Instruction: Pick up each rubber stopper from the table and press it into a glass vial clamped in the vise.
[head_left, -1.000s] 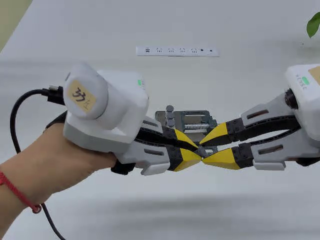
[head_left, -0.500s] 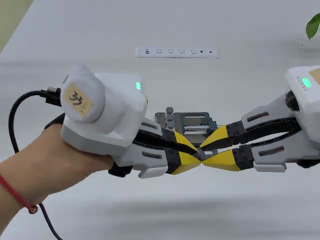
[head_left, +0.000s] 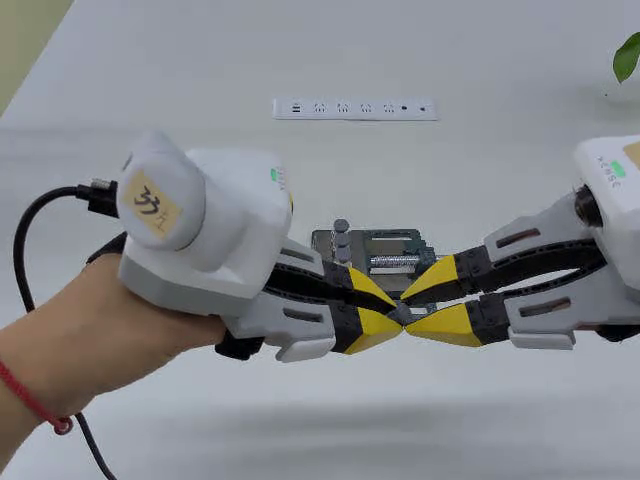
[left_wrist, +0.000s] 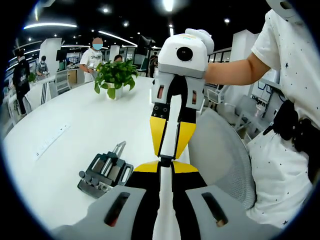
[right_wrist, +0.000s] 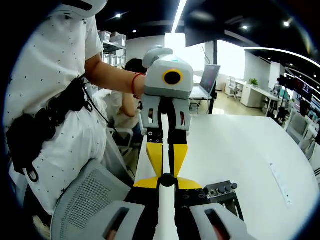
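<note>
Two grippers nose to nose over the white tabletop (head_left: 500, 60), one stopper between them

The left gripper (head_left: 392, 311) comes in from the left, held in a hand (head_left: 100, 330). The right gripper (head_left: 413, 311) comes in from the right, and their yellow tips meet in the middle above the tabletop. Both sets of jaws are pinched down to a thin gap, closed from opposite sides on the same small dark rubber stopper (head_left: 402, 311). Honestly can't tell which one is carrying it. Just on the far side of the tips sits the metal vise (head_left: 385, 245), with a few grey-capped vials (head_left: 341, 238) standing at its left end. Way further back lies a white power strip (head_left: 355, 108).
</note>
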